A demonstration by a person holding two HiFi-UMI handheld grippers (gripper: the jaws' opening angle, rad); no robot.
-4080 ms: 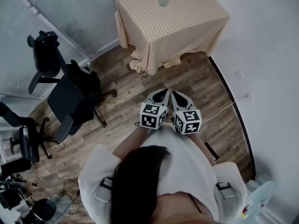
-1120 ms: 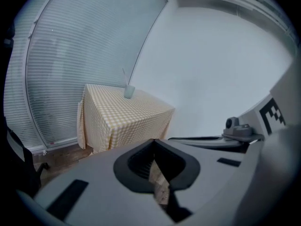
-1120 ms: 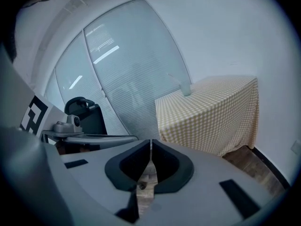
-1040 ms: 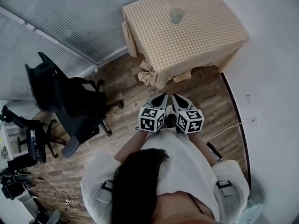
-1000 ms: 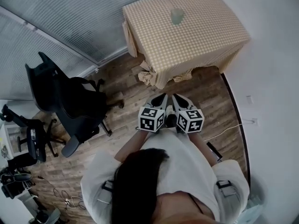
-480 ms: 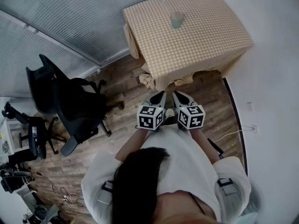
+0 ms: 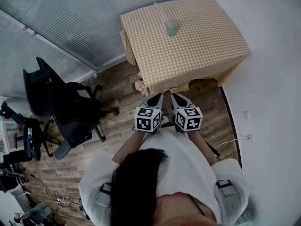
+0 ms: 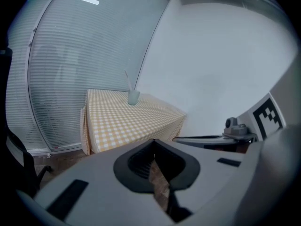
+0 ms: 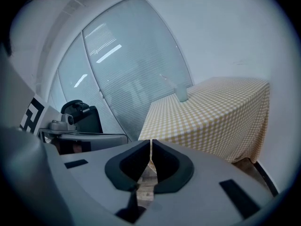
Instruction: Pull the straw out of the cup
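Note:
A pale translucent cup with a thin straw stands near the far side of a table under a yellow checked cloth. The same cup shows small in the left gripper view and in the right gripper view. My left gripper and right gripper are held side by side over the wooden floor, just short of the table's near edge and far from the cup. Both are shut with nothing between the jaws. Each points toward the table.
Black office chairs stand at the left on the wooden floor. A glass wall with blinds runs behind the table, and a white wall closes the right side. A thin cable lies on the floor at the right.
The person has stepped toward the table, which now sits closer to both grippers in the head view. Both grippers stay shut and side by side.

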